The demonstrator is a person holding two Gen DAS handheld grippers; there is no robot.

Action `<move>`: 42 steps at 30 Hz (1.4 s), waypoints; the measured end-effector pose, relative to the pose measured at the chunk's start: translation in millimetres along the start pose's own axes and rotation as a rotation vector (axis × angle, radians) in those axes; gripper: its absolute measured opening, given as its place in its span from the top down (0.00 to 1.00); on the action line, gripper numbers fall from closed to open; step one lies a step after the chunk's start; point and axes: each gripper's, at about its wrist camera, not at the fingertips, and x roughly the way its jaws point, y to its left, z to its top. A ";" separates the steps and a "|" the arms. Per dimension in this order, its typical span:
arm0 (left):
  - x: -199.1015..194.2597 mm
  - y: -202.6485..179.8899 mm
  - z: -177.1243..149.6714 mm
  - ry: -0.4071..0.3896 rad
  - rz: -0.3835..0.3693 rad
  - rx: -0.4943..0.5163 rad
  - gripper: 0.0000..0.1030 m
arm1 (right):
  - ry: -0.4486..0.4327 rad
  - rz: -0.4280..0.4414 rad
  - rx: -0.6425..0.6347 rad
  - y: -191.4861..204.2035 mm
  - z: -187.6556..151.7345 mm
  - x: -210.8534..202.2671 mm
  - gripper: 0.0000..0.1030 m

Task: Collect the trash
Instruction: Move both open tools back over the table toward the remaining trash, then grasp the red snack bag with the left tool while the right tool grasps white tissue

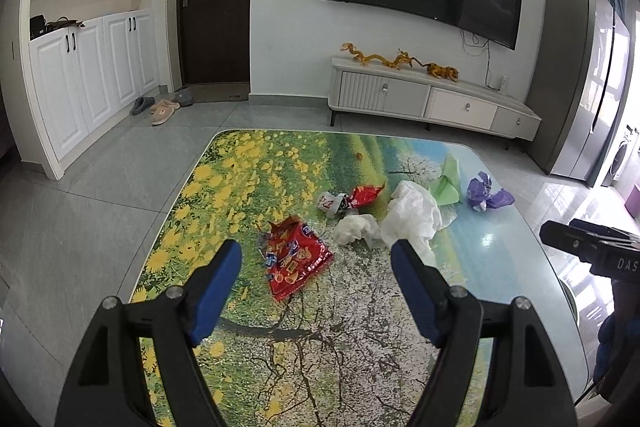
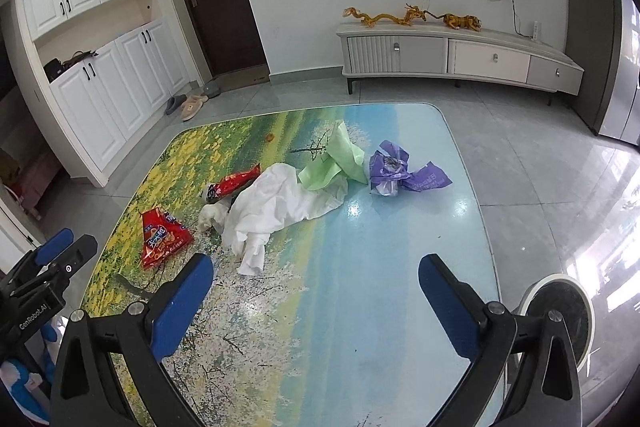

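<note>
Trash lies on a table with a printed landscape top. A red snack bag lies nearest my left gripper, which is open and empty just above and before it. Behind are a smaller red wrapper, a crumpled tissue, a white plastic bag, a green bag and a purple bag. My right gripper is open and empty over the near table.
A white round bin stands on the floor at the table's right front corner. A TV cabinet stands by the far wall, slippers by the door. Grey tile floor surrounds the table.
</note>
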 end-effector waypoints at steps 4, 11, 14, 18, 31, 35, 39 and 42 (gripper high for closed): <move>5.5 23.6 -1.5 0.015 0.016 -0.043 0.26 | -0.004 -0.010 -0.004 2.7 2.2 1.7 0.00; 9.5 70.1 0.0 0.006 0.052 -0.098 0.26 | -0.004 -0.010 -0.024 1.9 10.5 7.4 0.00; 15.2 73.9 -2.5 0.022 0.010 -0.085 0.26 | 0.018 0.011 -0.042 6.4 10.8 18.9 0.00; 32.0 65.5 -7.6 0.072 -0.052 -0.038 0.26 | 0.054 0.049 -0.065 12.8 10.2 37.9 0.15; 112.3 43.1 -8.0 0.214 -0.112 -0.011 0.50 | 0.200 0.192 -0.147 40.2 2.1 109.0 0.58; 125.2 42.6 -7.3 0.233 -0.105 -0.015 0.56 | 0.209 0.217 -0.150 44.8 3.0 121.2 0.58; 130.8 41.4 -7.5 0.235 -0.102 -0.013 0.68 | 0.162 0.203 -0.144 42.9 13.8 118.9 0.58; 135.7 43.4 -8.1 0.244 -0.106 -0.024 0.78 | 0.134 0.186 -0.175 46.9 24.5 120.3 0.58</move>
